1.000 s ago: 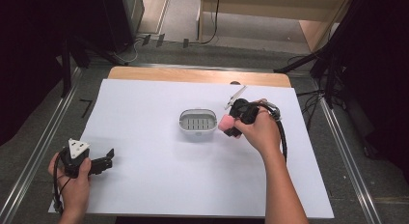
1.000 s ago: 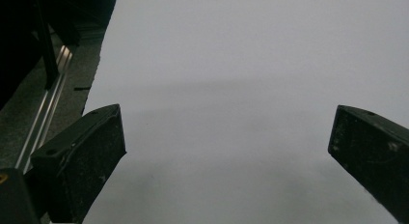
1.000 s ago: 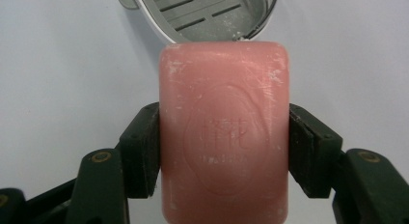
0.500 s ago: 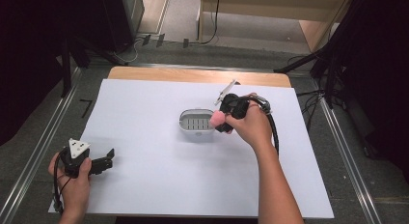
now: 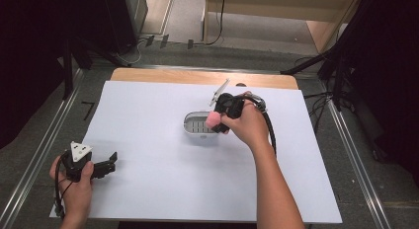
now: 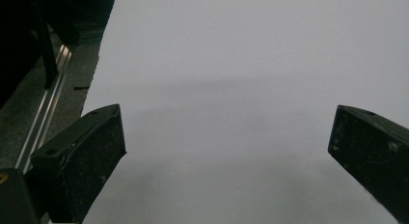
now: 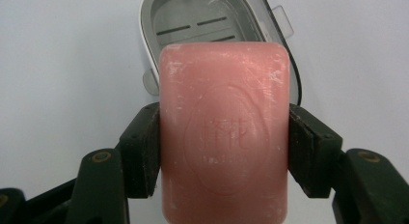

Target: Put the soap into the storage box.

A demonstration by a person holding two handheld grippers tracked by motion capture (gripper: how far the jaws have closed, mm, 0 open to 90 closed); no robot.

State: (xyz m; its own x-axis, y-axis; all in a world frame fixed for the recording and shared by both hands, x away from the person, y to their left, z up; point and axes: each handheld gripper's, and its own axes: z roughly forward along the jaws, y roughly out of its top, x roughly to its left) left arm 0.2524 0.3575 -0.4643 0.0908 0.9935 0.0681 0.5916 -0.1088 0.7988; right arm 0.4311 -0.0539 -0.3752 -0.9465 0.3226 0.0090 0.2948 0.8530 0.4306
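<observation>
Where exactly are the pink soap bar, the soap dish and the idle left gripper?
pink soap bar (image 7: 224, 132): right gripper view, on its stamped face.
soap dish (image 5: 196, 123): high view, on its slotted floor.
left gripper (image 5: 109, 162): high view, between the tips of its open jaws.

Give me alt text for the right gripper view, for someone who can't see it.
A pink soap bar with an embossed oval stamp is clamped between the right gripper's black jaws. Behind it, an empty grey soap dish with a slotted floor sits on a white table.
</observation>
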